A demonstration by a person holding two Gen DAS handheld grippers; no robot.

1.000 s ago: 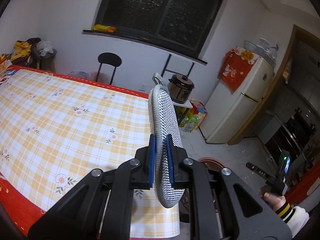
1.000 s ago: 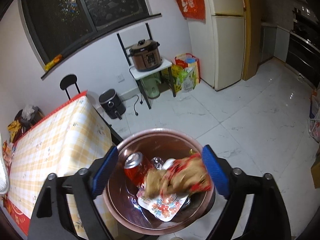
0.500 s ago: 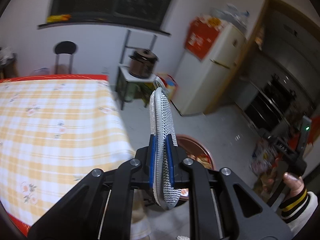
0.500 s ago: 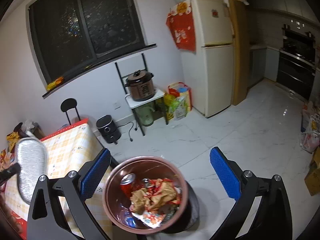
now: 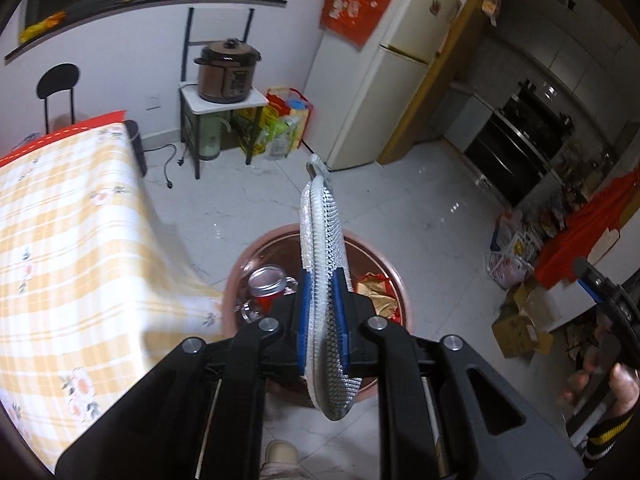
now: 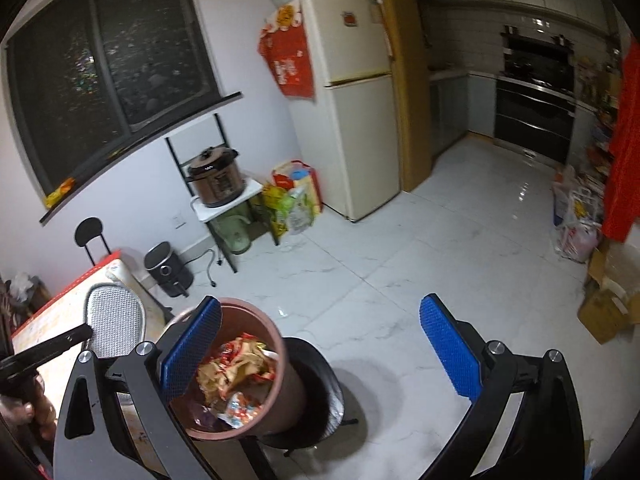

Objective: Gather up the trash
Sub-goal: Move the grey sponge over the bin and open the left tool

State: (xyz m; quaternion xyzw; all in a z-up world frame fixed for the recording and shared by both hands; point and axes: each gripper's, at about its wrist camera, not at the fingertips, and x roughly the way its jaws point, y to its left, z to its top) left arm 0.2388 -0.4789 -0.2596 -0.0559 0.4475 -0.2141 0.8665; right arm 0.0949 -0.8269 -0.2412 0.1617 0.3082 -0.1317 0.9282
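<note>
Hovering above the round copper-brown trash bin (image 5: 384, 264), the left gripper (image 5: 323, 312) has its 2 blue pads clamped on a silver mesh oval pad (image 5: 322, 236), held edge-up. Inside the bin lie a red drink can (image 5: 267, 286) and crumpled red-and-gold wrappers (image 6: 236, 368). The right gripper (image 6: 320, 354) is spread wide and holds nothing. Judging by this, the drop-in step is in hand; next, the left jaws would need to part directly over the bin's mouth.
</note>
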